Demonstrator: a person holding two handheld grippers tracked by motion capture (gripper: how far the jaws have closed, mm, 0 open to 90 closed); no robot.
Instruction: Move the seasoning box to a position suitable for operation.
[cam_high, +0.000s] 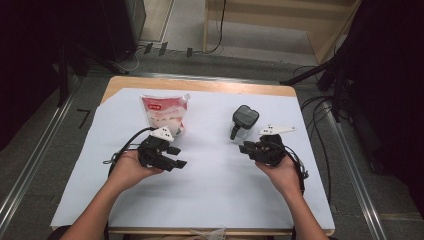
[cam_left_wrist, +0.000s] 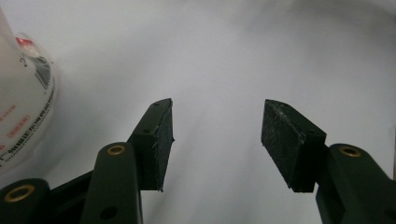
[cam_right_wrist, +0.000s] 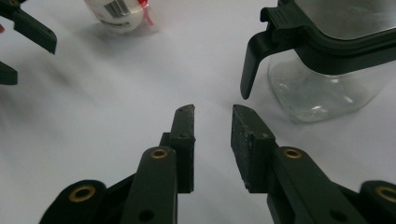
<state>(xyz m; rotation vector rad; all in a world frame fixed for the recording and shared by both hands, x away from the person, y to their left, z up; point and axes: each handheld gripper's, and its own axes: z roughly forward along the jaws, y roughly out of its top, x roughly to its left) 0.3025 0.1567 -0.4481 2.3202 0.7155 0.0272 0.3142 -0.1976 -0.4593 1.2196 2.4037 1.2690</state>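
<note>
Your left tongs (cam_high: 176, 156) gape wide, empty, beside pouch (cam_high: 164, 114). Your right tongs (cam_high: 246, 148) narrow, empty, just short of lidded jar (cam_high: 242, 123) on tabletop (cam_high: 210, 180). Nothing grasped yet; lid on, pouring left.

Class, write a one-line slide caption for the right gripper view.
Right gripper, black jaws open and empty, faces a clear plastic jar with a black lid on the white sheet.

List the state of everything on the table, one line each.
Pouch: lying flat, untouched.
Clear jar: upright, black lid on, nothing visible inside.
Left gripper: fingers open, nothing between them.
Right gripper: fingers apart, holding nothing, close beside the jar.
</note>
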